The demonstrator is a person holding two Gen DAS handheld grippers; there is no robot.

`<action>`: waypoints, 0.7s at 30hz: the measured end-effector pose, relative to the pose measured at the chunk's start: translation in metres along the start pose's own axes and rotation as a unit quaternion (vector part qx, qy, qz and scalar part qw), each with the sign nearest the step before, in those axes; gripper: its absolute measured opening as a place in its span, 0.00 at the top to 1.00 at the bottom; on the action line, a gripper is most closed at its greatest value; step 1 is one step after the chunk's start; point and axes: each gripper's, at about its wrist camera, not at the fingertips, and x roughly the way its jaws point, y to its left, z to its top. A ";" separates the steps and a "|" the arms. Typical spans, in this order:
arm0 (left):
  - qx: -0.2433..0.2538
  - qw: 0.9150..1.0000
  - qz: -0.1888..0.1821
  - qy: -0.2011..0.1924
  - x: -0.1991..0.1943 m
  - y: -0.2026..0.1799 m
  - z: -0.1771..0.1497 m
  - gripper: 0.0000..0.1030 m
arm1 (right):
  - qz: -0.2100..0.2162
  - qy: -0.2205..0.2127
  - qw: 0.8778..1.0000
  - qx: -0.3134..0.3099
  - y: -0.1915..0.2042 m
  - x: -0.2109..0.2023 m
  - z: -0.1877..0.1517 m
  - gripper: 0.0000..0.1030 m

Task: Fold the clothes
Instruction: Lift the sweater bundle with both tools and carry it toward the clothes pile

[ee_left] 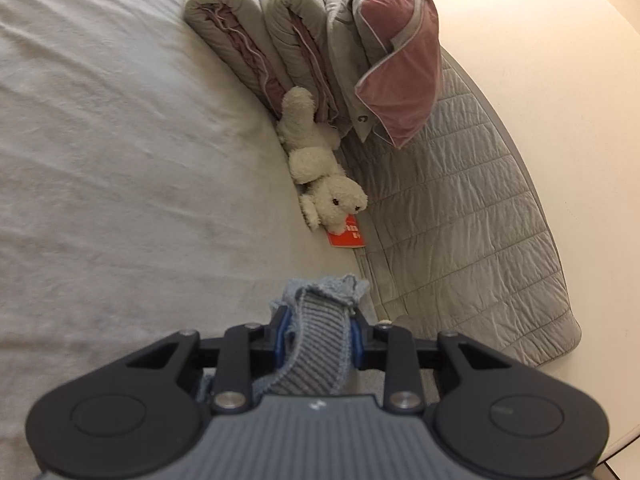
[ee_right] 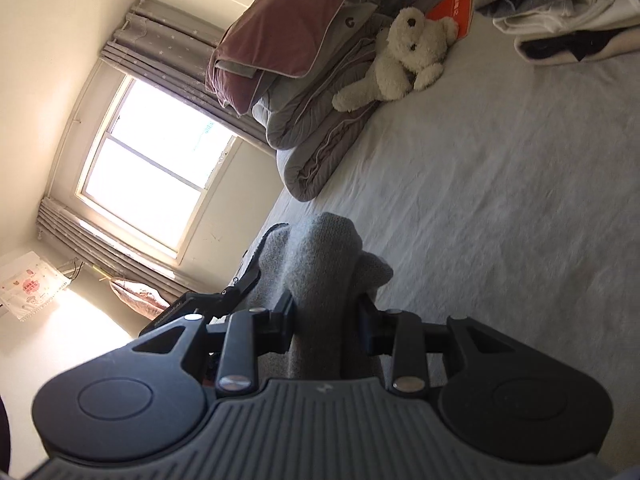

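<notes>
A grey knitted garment is held by both grippers above the white bed sheet. In the left wrist view my left gripper is shut on the garment's ribbed hem, with a frayed edge sticking out past the fingertips. In the right wrist view my right gripper is shut on a thick bunch of the same grey knit, which bulges up between the fingers. A black part of the other gripper shows just left of that bunch. The rest of the garment hangs below, out of sight.
A white plush toy lies on an orange booklet beside folded quilts and a pink pillow. A quilted grey cover lies along the bed's edge. Folded clothes are stacked at the far right; a bright window is at the left.
</notes>
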 end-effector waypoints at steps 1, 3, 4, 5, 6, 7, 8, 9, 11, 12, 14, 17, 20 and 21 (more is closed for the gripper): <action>0.003 1.000 -0.003 0.004 0.009 -0.008 0.000 0.71 | -0.001 -0.006 1.000 0.000 -0.003 -0.004 0.007 0.66; 0.007 1.000 -0.009 0.011 0.027 -0.024 -0.002 0.71 | -0.004 -0.017 1.000 -0.001 -0.008 -0.012 0.022 0.66; 0.008 1.000 -0.014 0.015 0.037 -0.031 -0.002 0.71 | -0.005 -0.023 1.000 -0.001 -0.011 -0.016 0.030 0.66; 0.010 1.000 -0.018 0.019 0.047 -0.039 -0.003 0.71 | -0.007 -0.030 1.000 -0.001 -0.013 -0.021 0.039 0.66; 0.011 0.999 -0.022 0.024 0.058 -0.047 -0.004 0.71 | -0.009 -0.038 0.999 -0.003 -0.016 -0.025 0.048 0.66; 0.012 0.999 -0.025 0.029 0.069 -0.054 -0.004 0.71 | -0.012 -0.046 0.999 -0.004 -0.019 -0.030 0.056 0.66; 0.014 0.999 -0.028 0.033 0.080 -0.061 -0.005 0.71 | -0.015 -0.054 0.998 -0.004 -0.022 -0.034 0.064 0.66; 0.016 0.999 -0.031 0.038 0.091 -0.069 -0.006 0.71 | -0.018 -0.062 0.998 -0.004 -0.025 -0.039 0.072 0.66; 0.023 0.998 -0.039 0.049 0.116 -0.085 -0.007 0.71 | -0.024 -0.077 0.997 -0.005 -0.031 -0.047 0.087 0.66; 0.026 0.997 -0.044 0.054 0.128 -0.094 -0.008 0.71 | -0.027 -0.085 0.996 -0.006 -0.034 -0.051 0.095 0.66; 0.033 0.996 -0.052 0.062 0.151 -0.111 -0.009 0.71 | -0.033 -0.103 0.994 -0.008 -0.042 -0.060 0.111 0.66; 0.041 0.994 -0.065 0.075 0.187 -0.133 -0.013 0.71 | -0.042 -0.128 0.991 -0.011 -0.053 -0.072 0.135 0.66; 0.048 0.992 -0.076 0.088 0.222 -0.153 -0.017 0.71 | -0.053 -0.154 0.986 -0.015 -0.063 -0.081 0.159 0.66; 0.050 0.991 -0.080 0.093 0.233 -0.159 -0.019 0.71 | -0.057 -0.163 0.985 -0.016 -0.067 -0.085 0.166 0.66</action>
